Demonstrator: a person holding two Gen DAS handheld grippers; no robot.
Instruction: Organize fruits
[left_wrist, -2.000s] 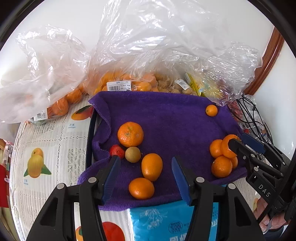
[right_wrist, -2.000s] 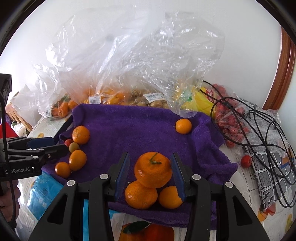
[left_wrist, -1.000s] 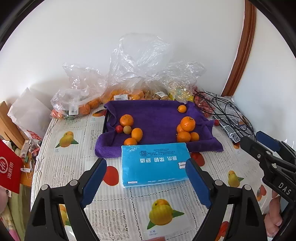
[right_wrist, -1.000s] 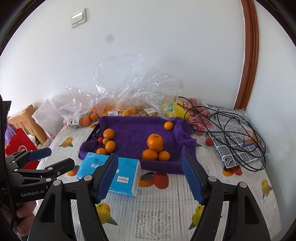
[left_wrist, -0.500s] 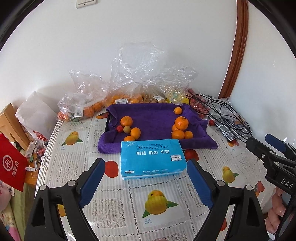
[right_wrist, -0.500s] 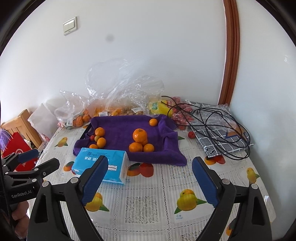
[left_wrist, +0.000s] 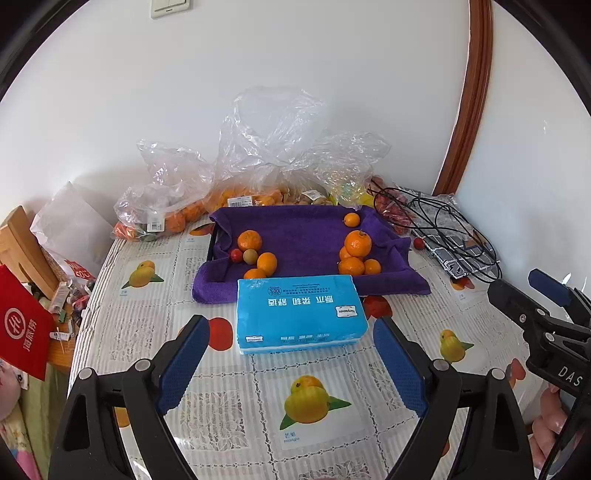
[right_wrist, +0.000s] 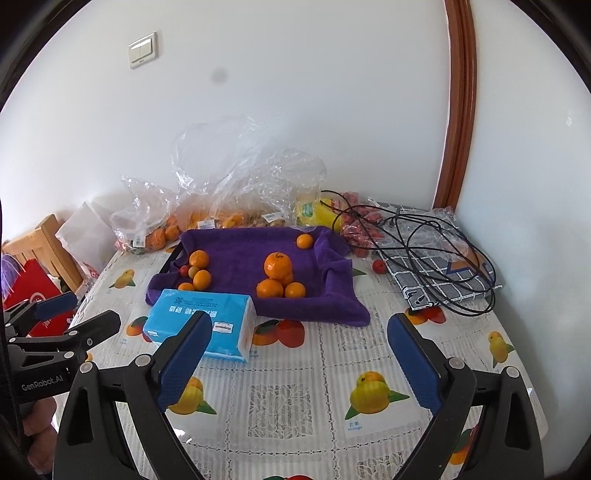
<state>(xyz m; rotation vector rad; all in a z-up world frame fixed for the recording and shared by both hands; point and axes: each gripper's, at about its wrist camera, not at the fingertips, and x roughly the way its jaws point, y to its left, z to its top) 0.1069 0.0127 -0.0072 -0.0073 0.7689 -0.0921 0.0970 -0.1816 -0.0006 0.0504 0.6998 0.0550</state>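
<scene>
A tray lined with a purple towel (left_wrist: 303, 236) (right_wrist: 243, 254) sits at the back of the table. On its left lie oranges (left_wrist: 249, 240), a small red fruit and a greenish one. On its right is a stack of oranges (left_wrist: 357, 243) (right_wrist: 277, 266), and one small orange (left_wrist: 351, 219) lies at the back corner. My left gripper (left_wrist: 290, 349) is open and empty, well back from the tray. My right gripper (right_wrist: 299, 341) is open and empty, also well back over the table.
A blue tissue pack (left_wrist: 299, 314) (right_wrist: 201, 319) lies in front of the tray. Clear plastic bags of fruit (left_wrist: 258, 177) stand behind it. Black cables (right_wrist: 417, 243) on a checked cloth lie at right. A loose red fruit (right_wrist: 377, 265) lies by the cloth. A red bag (left_wrist: 22, 332) is at left.
Both grippers have pulled back and up, away from the tray, and opened wider. The stacked oranges stay on the towel. The tissue pack has come into view.
</scene>
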